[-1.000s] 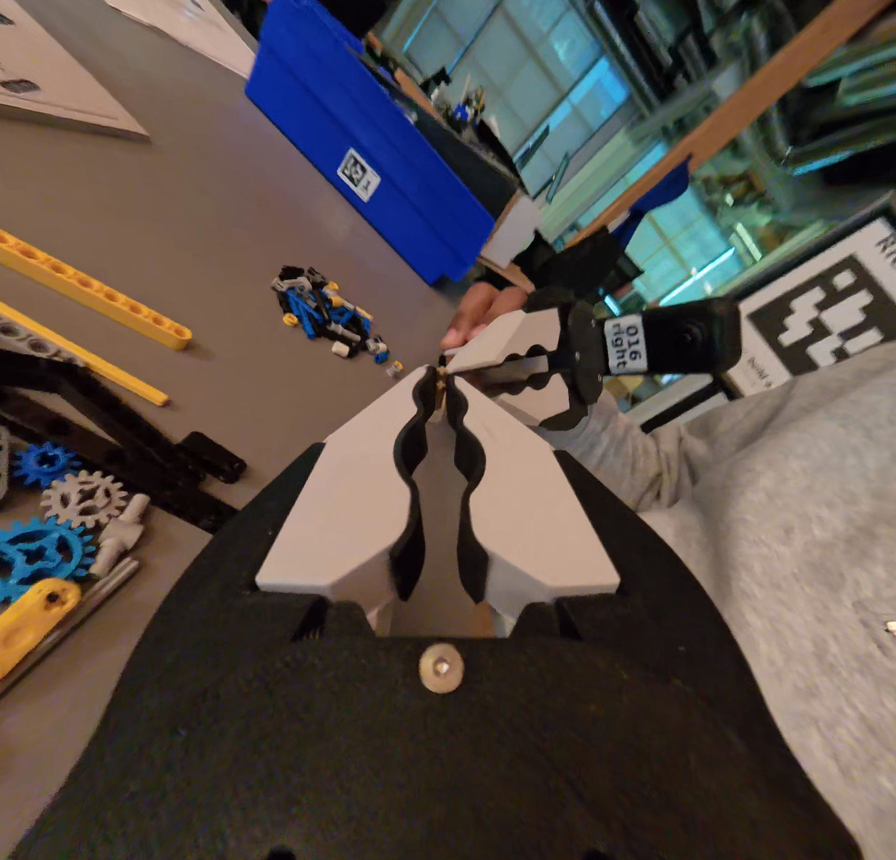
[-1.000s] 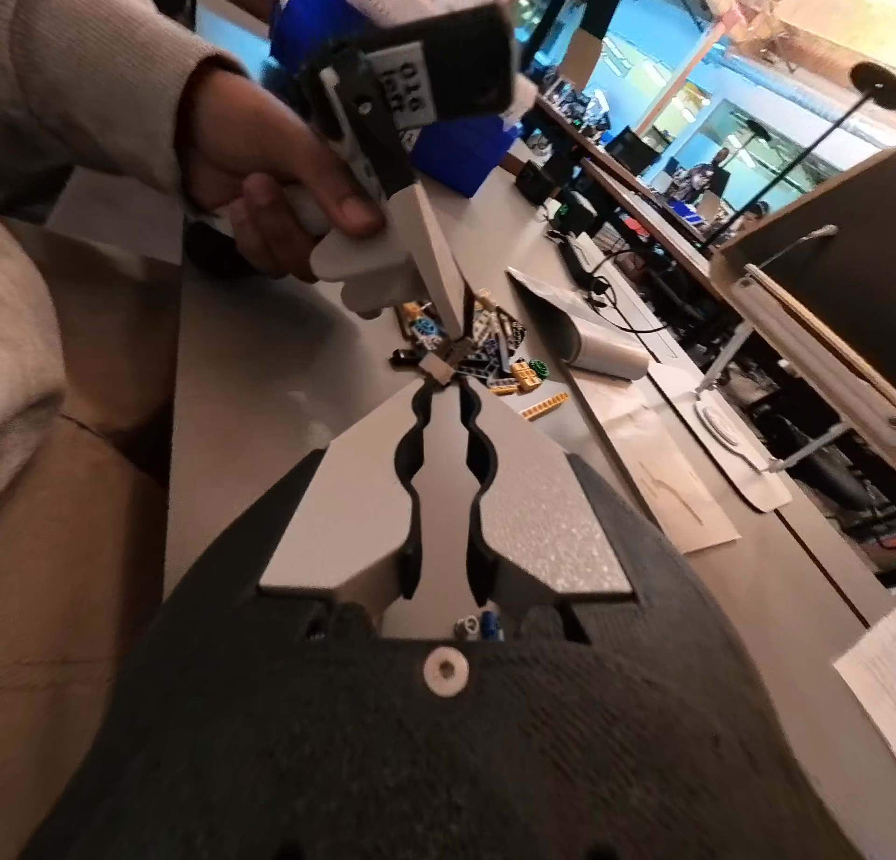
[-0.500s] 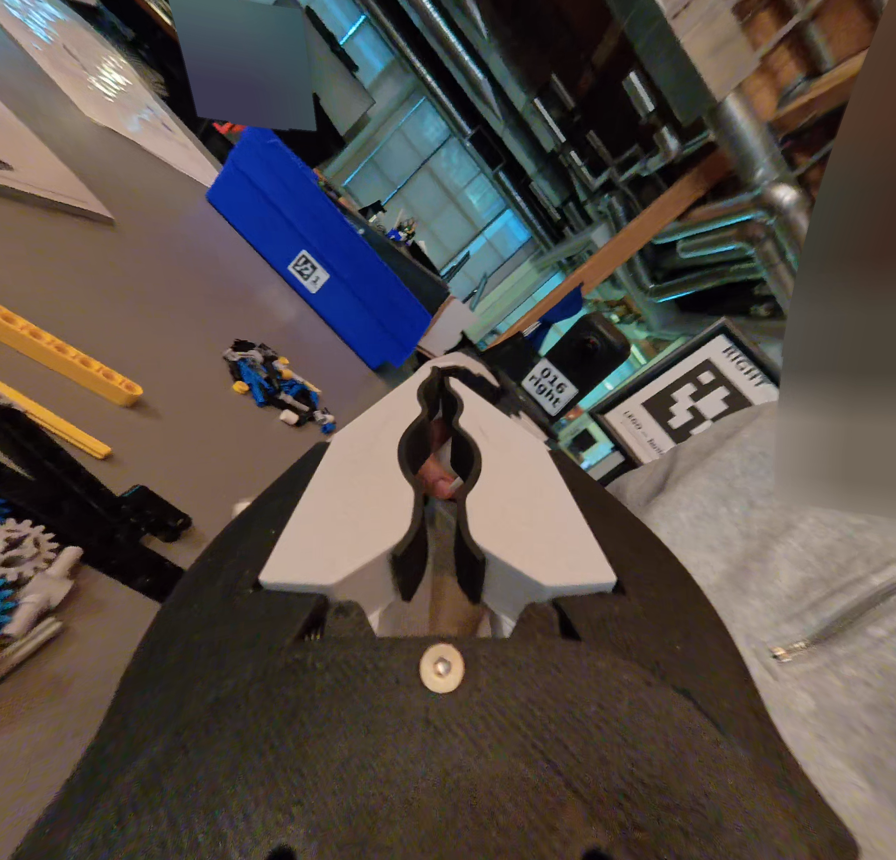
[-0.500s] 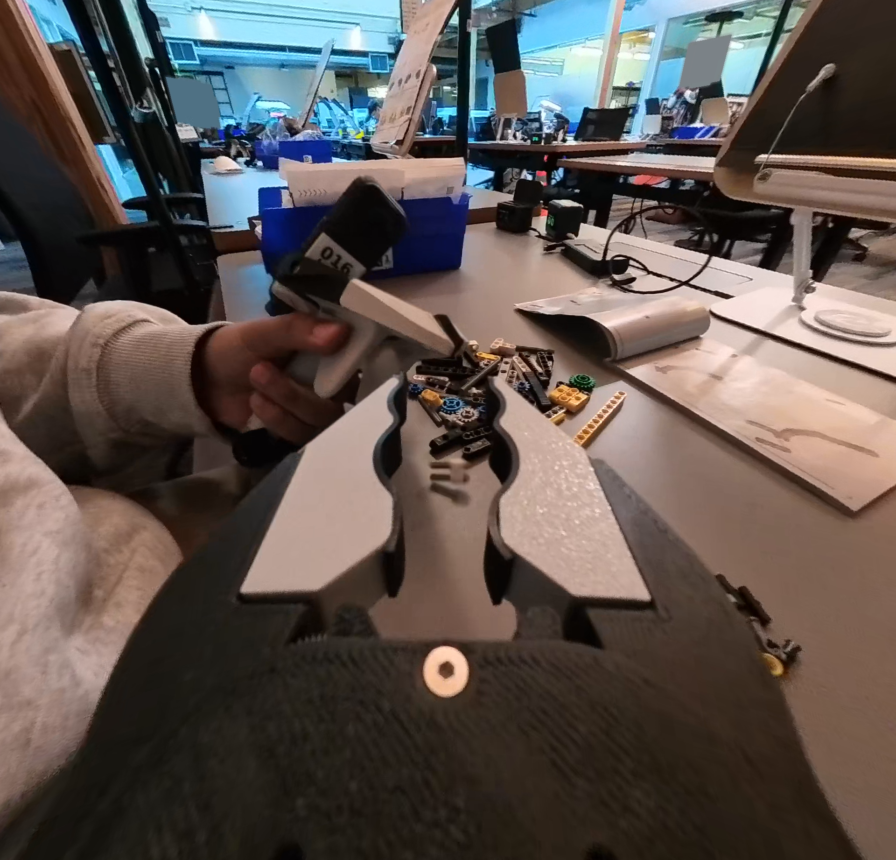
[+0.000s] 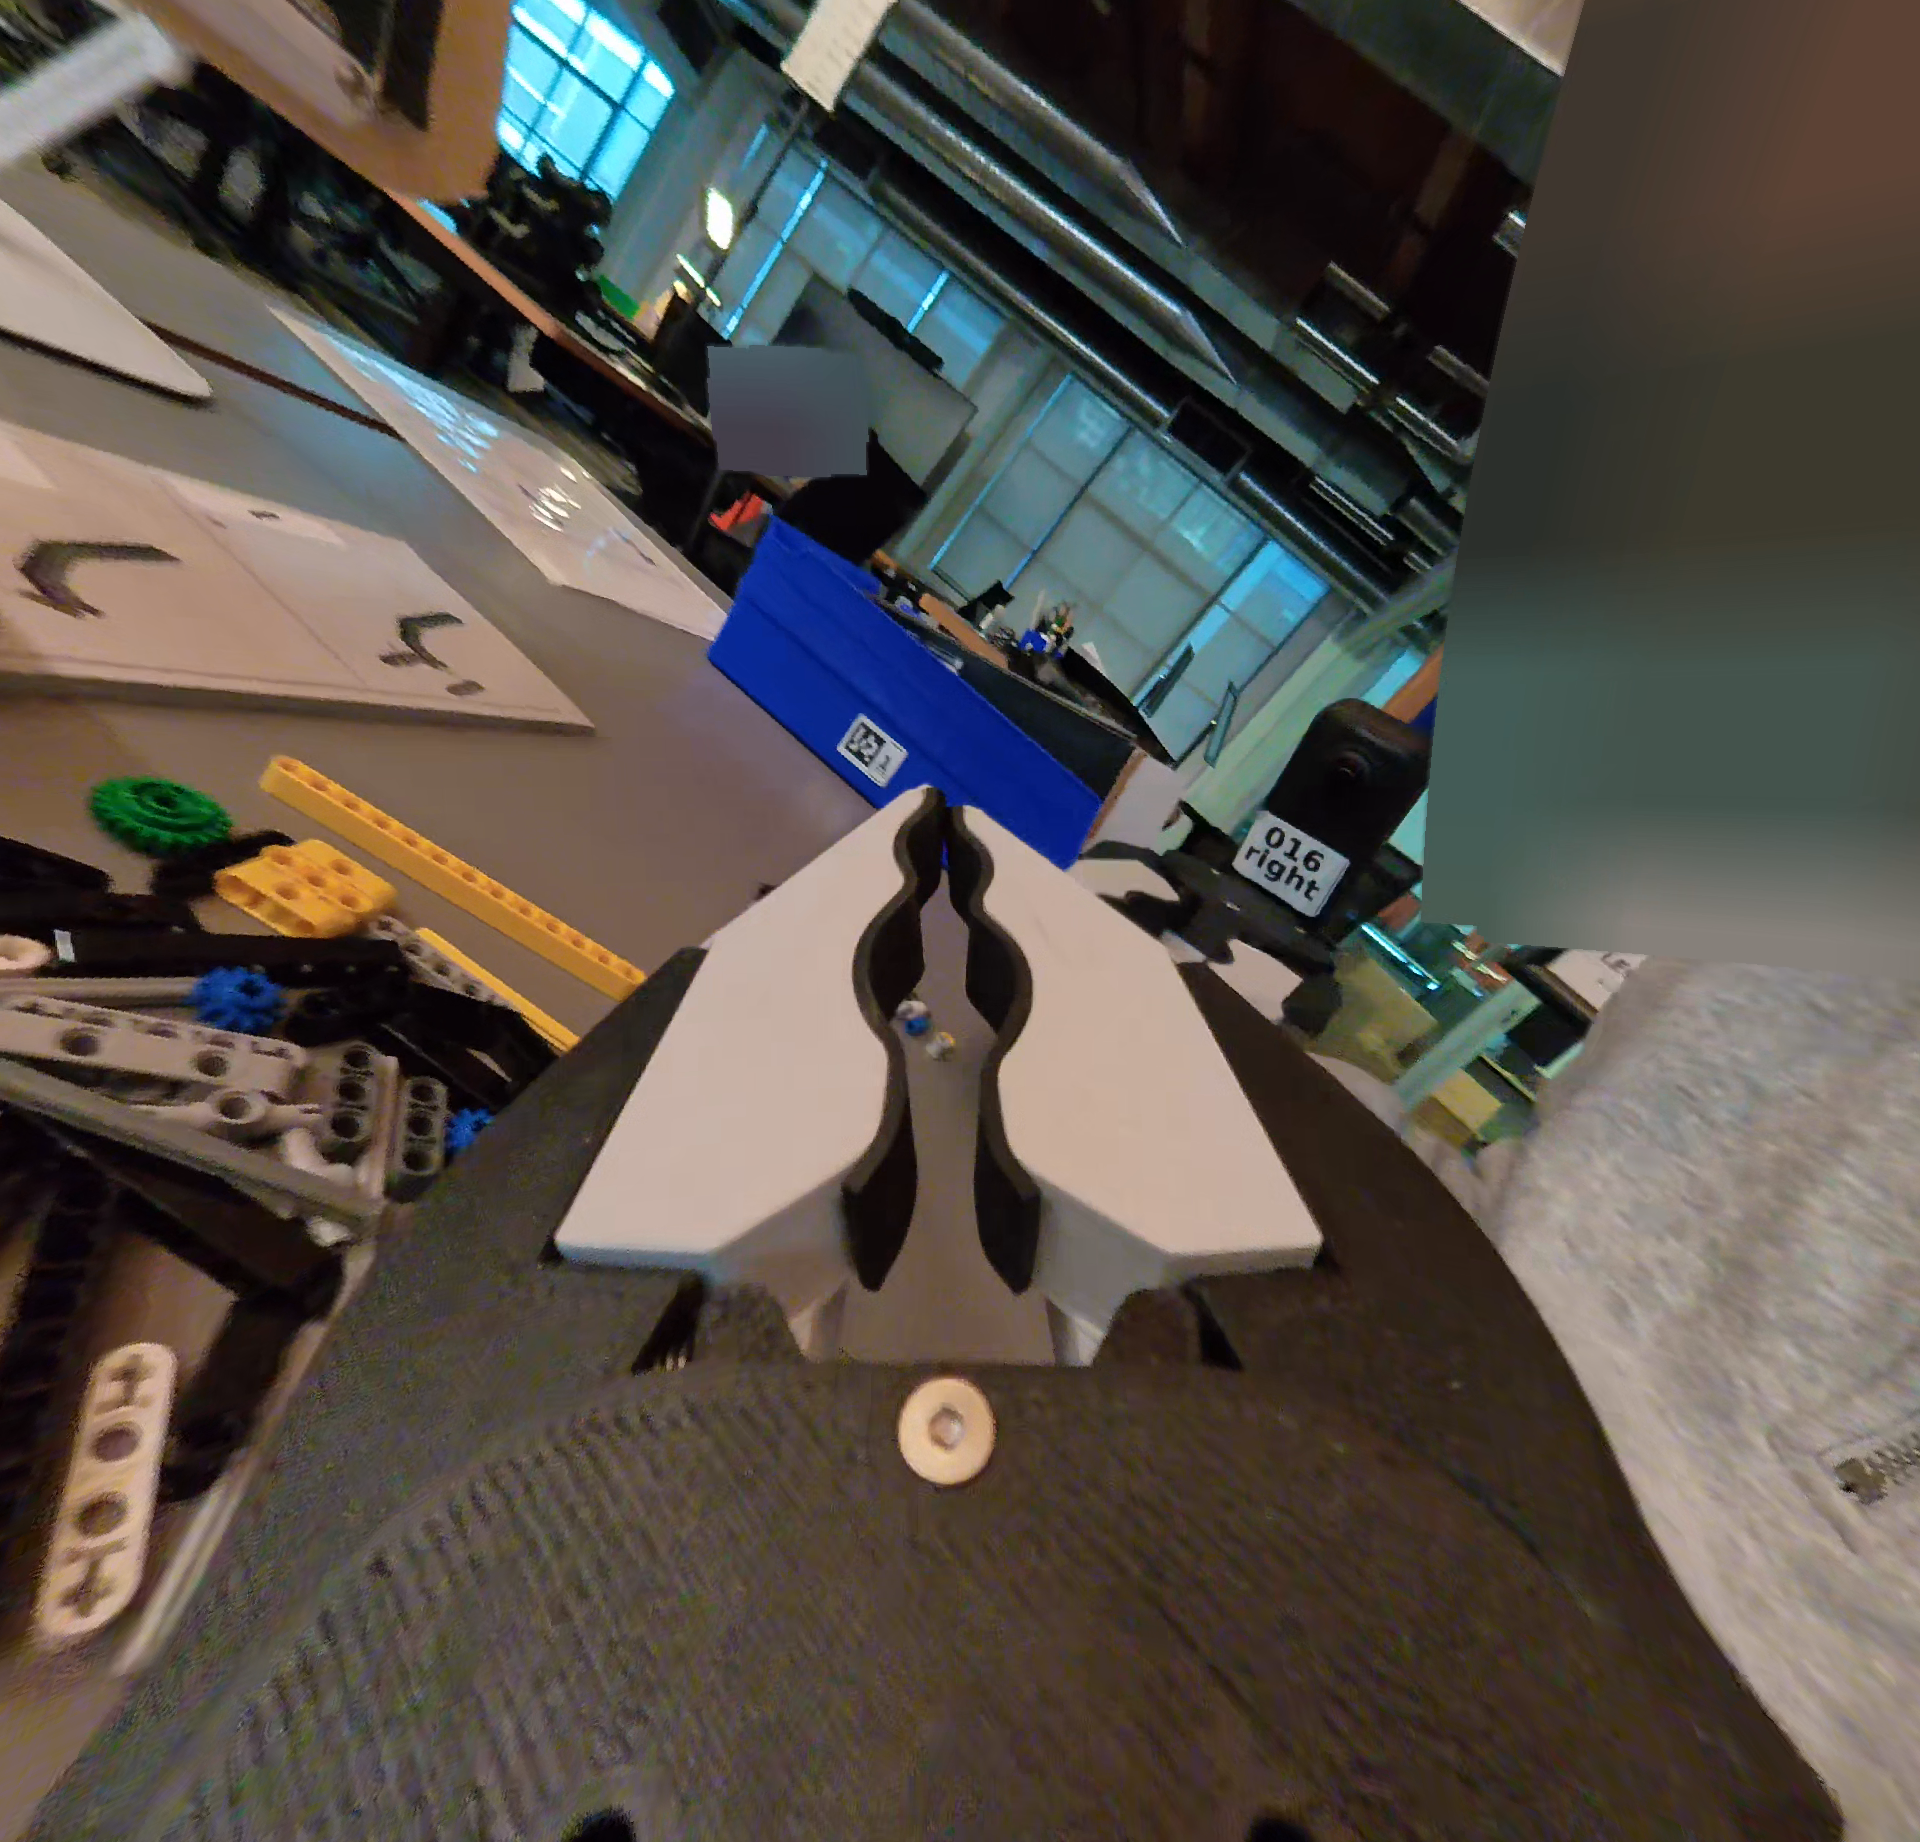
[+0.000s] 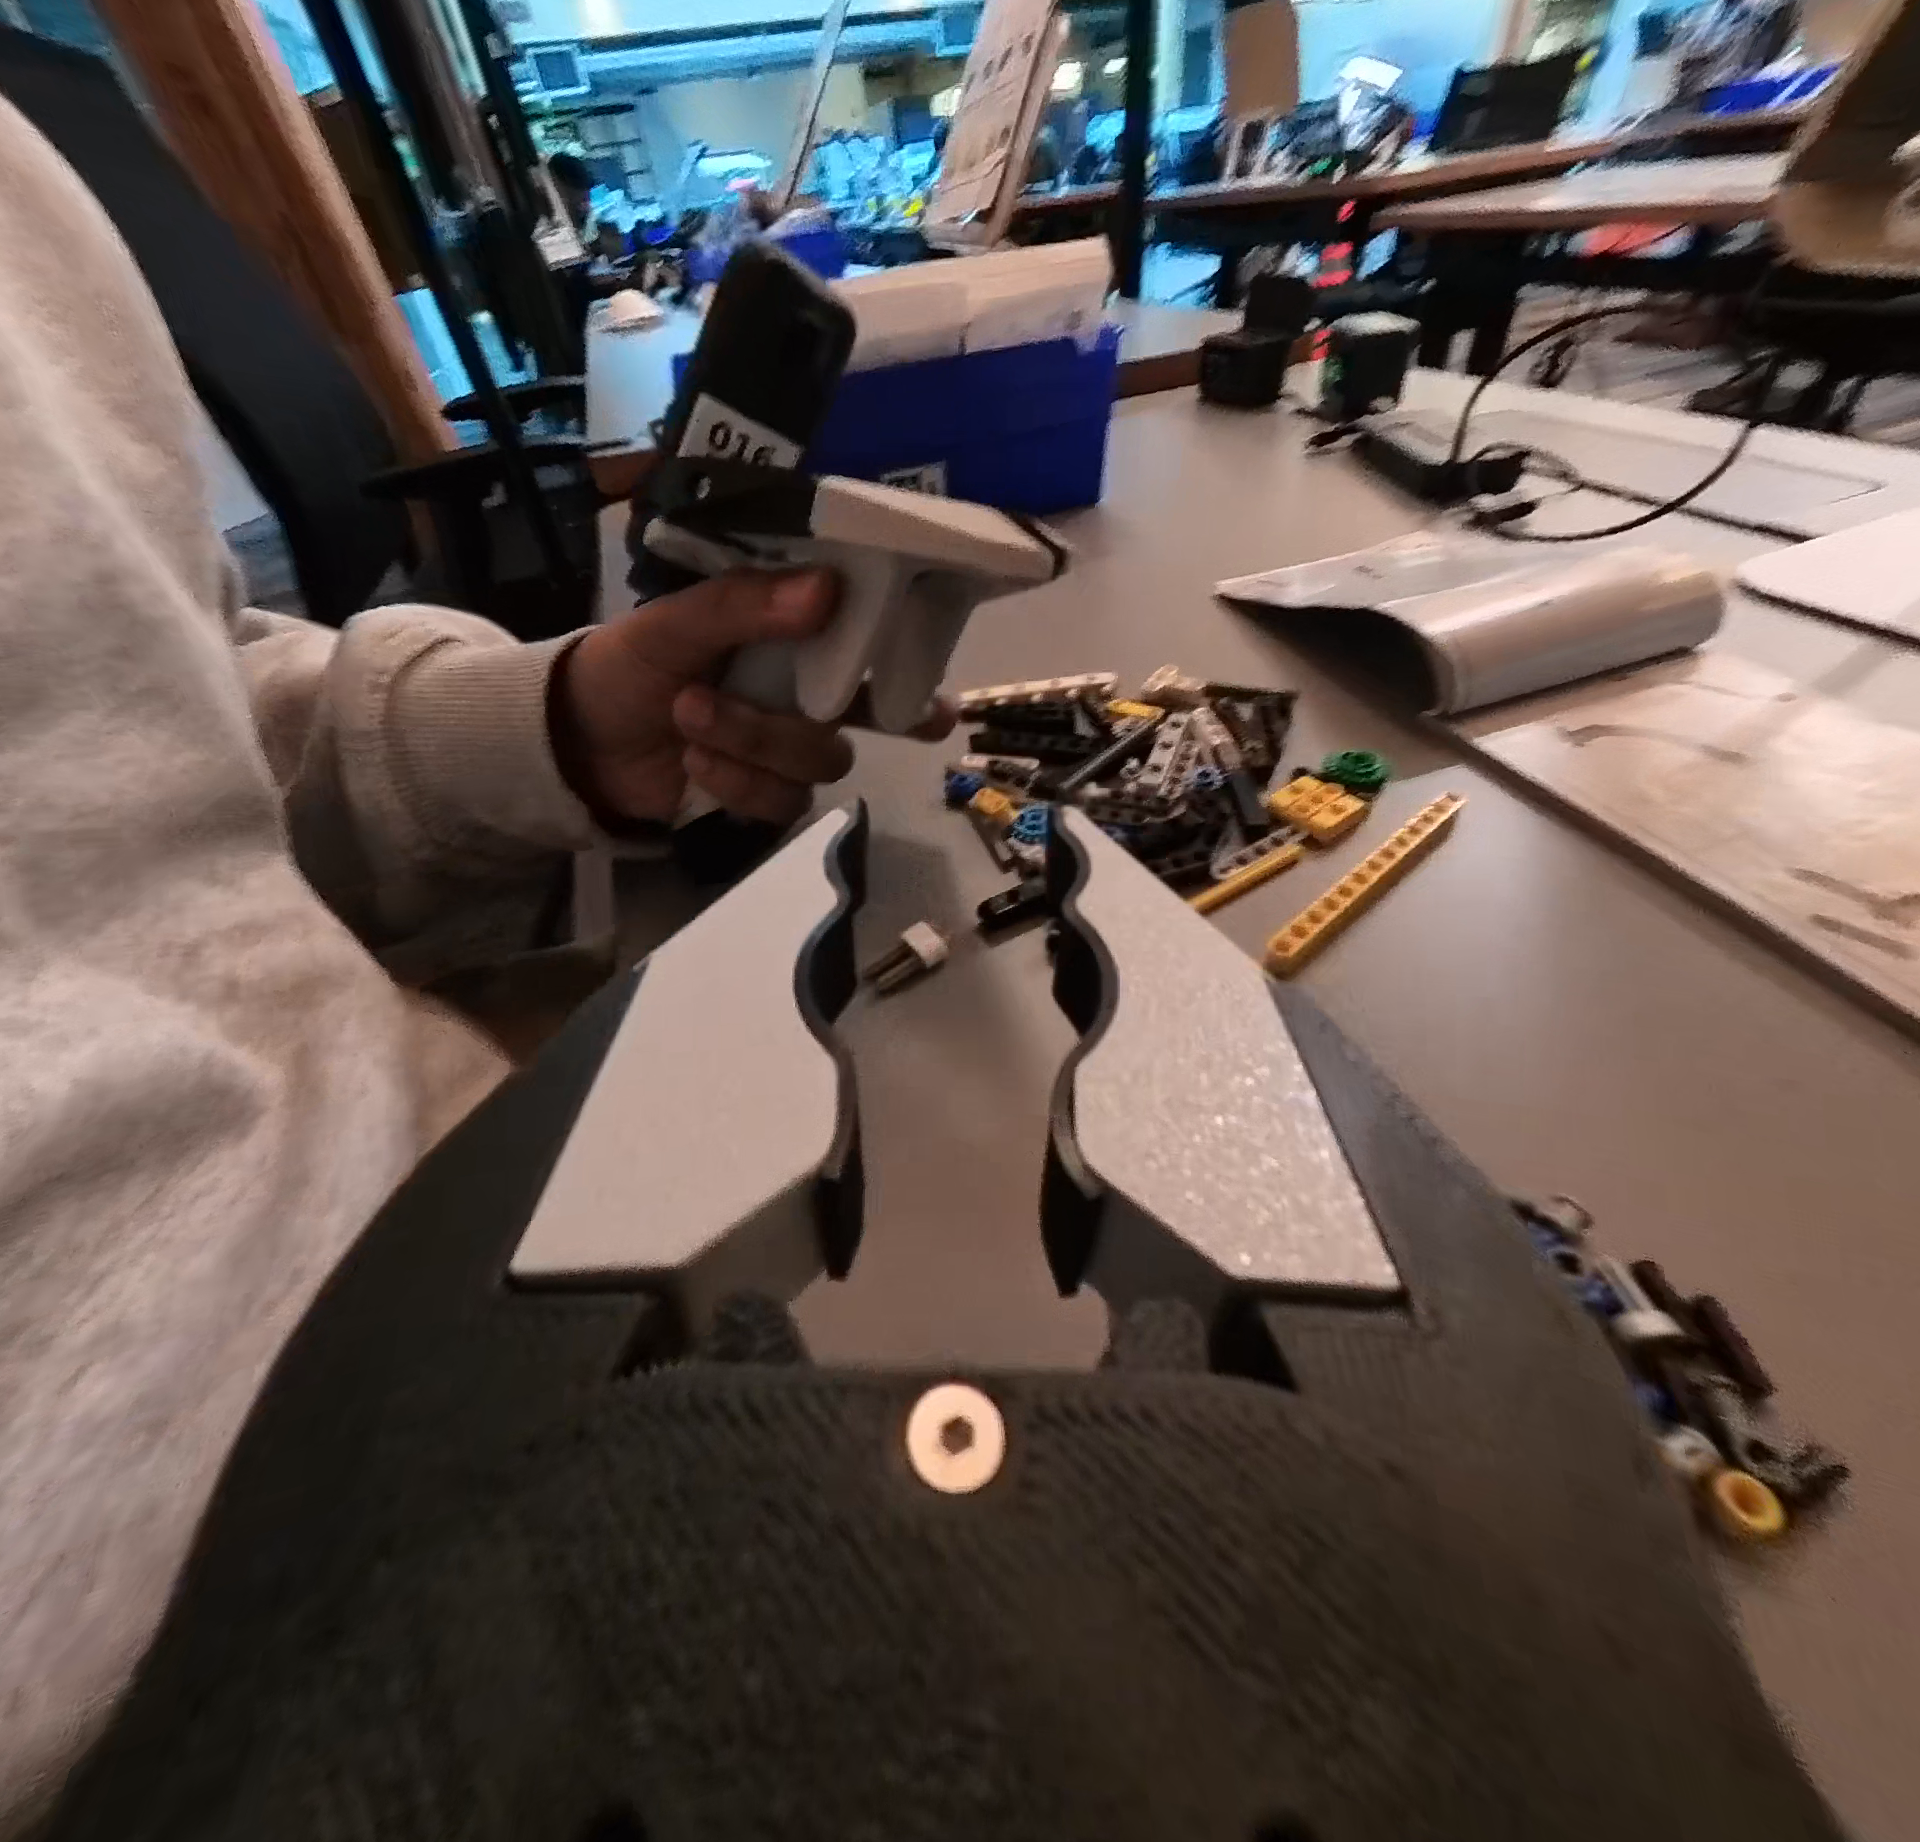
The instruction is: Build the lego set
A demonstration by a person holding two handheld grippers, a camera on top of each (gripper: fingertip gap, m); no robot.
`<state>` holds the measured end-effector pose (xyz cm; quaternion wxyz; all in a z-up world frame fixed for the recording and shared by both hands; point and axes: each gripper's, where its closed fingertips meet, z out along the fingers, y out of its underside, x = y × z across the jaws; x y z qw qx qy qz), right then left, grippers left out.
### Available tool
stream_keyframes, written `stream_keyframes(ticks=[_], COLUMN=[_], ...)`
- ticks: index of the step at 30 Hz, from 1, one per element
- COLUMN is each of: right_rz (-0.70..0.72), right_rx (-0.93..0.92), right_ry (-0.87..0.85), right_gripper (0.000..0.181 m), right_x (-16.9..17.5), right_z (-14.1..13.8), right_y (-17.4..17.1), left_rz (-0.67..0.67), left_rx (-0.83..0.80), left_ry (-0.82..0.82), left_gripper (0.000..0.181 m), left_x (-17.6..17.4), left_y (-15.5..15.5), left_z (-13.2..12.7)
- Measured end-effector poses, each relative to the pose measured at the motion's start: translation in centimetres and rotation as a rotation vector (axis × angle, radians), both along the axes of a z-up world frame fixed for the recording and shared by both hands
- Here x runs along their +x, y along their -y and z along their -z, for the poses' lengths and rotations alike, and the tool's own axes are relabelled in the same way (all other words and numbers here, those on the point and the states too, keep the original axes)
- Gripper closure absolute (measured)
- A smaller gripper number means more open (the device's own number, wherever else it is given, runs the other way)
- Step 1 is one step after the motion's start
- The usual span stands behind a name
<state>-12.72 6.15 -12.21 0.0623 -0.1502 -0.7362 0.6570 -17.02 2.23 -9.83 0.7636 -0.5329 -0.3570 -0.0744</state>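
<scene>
My left gripper (image 5: 943, 807) is shut with nothing visible between its tips, held above the table; it also shows in the right wrist view (image 6: 1039, 554), gripped by a hand. My right gripper (image 6: 958, 836) is open and empty, low over the table. A small white and tan lego pin piece (image 6: 910, 955) lies on the table between its fingers. The main lego pile (image 6: 1132, 764) lies just beyond, with a long yellow beam (image 6: 1369, 880) and a green gear (image 6: 1353, 770). In the left wrist view the pile (image 5: 208, 1054) lies at the left.
A blue bin (image 6: 966, 410) stands at the table's far side. An open booklet (image 6: 1486, 618) and paper sheets (image 5: 260, 608) lie beyond the pile. A small heap of lego parts (image 6: 1683, 1377) lies at my right gripper's right. A grey-sleeved arm (image 6: 208, 753) fills the left. Some 7 cm of space lies between my two pairs of fingers. From the left gripper's tips to the green gear (image 6: 1353, 770) is close to 15 cm. Look for it in the left wrist view (image 5: 181, 819) too.
The two grippers, tip to tip a second ago, have parted. My right gripper has opened and dropped toward the table. The left has swung up and away, still shut.
</scene>
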Motion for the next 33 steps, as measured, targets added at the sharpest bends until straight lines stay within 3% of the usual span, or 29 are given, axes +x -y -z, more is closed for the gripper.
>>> stream_keyframes(ticks=[9,15,18,21,23,25,27,29,30,33], right_rz=[-0.094,-0.209,-0.308,-0.346,-0.258,-0.209,-0.137,-0.036,0.02,0.166], right_rx=[0.202,0.477,0.517,0.541,0.548,0.427,0.208,0.092,0.124,0.235], right_ry=[0.139,0.014,-0.021,0.088,0.25,0.493,0.606,0.531,0.477,0.347], right_gripper=[0.142,0.145,0.146,0.139,0.126,0.117,0.127,0.169,0.174,0.161], right_x=[0.1,1.4,1.4,1.0,0.6,2.0,2.8,2.9,2.7,1.5], right_z=[3.5,7.1,7.4,7.4,7.3,6.4,4.9,4.3,4.9,5.6], right_y=[1.9,3.2,3.4,4.2,5.0,6.2,6.9,6.5,6.1,5.3], left_rz=[-0.151,-0.212,-0.212,-0.228,-0.252,-0.279,-0.295,-0.234,-0.197,-0.178], left_rx=[-0.014,-0.058,-0.074,-0.107,-0.132,-0.154,-0.174,-0.186,-0.211,-0.268], left_ry=[-0.034,0.006,0.012,-0.002,-0.02,-0.046,-0.072,-0.087,-0.081,-0.034], left_gripper=[0.181,0.181,0.181,0.181,0.181,0.181,0.181,0.181,0.181,0.18], left_x=[-2.1,-3.1,-3.0,-2.4,-1.7,-0.8,-0.1,0.6,0.7,0.7], left_y=[3.0,4.8,5.2,5.4,5.8,6.3,6.6,5.9,5.3,4.7], left_z=[-0.3,0.3,0.4,0.5,0.5,0.5,0.7,0.6,0.9,2.3])
